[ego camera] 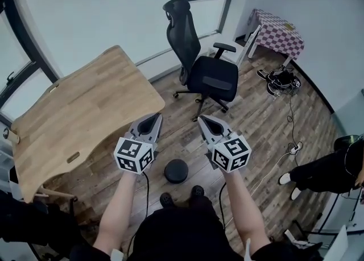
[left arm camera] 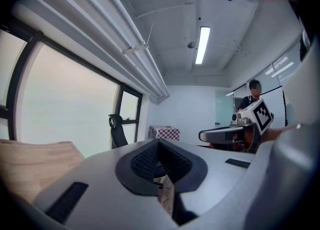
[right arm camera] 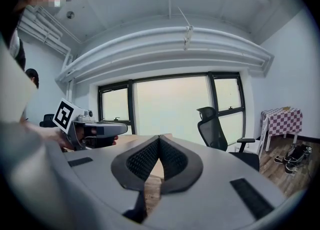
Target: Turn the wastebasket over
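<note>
The wastebasket (ego camera: pixel 176 170) is a small round black tub on the wood floor just in front of my feet. From above it shows a flat closed round face. Both grippers hang well above it and point forward, nearly level. The left gripper (ego camera: pixel 152 120) is up and to its left, the right gripper (ego camera: pixel 205 120) up and to its right. Each has its jaws pressed together with nothing between them, as the left gripper view (left arm camera: pixel 159 141) and right gripper view (right arm camera: pixel 159 138) show. The basket is out of sight in both gripper views.
A light wooden desk (ego camera: pixel 79 112) stands at the left. A black office chair (ego camera: pixel 207 72) is ahead, with a checkered table (ego camera: pixel 278 29) and shoes (ego camera: pixel 282 81) beyond it. A cable with a plug strip (ego camera: pixel 294 149) lies on the floor at right, near a person's legs (ego camera: pixel 324 172).
</note>
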Motion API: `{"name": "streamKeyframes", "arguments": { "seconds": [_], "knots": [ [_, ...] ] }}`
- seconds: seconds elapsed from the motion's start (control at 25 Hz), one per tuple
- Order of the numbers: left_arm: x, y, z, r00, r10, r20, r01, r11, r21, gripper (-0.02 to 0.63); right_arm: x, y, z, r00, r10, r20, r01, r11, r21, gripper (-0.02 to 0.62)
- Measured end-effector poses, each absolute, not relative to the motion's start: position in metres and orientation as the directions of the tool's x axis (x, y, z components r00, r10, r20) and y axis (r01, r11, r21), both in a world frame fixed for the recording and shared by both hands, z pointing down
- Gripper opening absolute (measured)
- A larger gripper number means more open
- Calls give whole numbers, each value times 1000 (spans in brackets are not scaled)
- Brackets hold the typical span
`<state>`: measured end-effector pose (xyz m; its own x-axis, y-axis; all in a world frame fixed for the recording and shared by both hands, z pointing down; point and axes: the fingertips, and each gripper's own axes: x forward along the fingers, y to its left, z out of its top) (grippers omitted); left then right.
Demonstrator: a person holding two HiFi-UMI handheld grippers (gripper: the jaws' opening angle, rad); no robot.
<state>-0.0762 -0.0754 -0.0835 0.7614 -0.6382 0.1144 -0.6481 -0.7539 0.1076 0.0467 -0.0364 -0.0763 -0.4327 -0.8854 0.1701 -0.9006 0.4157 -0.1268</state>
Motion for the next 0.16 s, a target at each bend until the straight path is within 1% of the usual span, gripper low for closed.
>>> {"name": "streamKeyframes", "arguments": {
  "seconds": [0.16],
  "knots": [
    [-79, -76, -80, 763, -634, 122, -646, -756, 110, 17, 44, -37, -76, -431, -885, 175, -902, 416, -116, 31]
  ]
}}
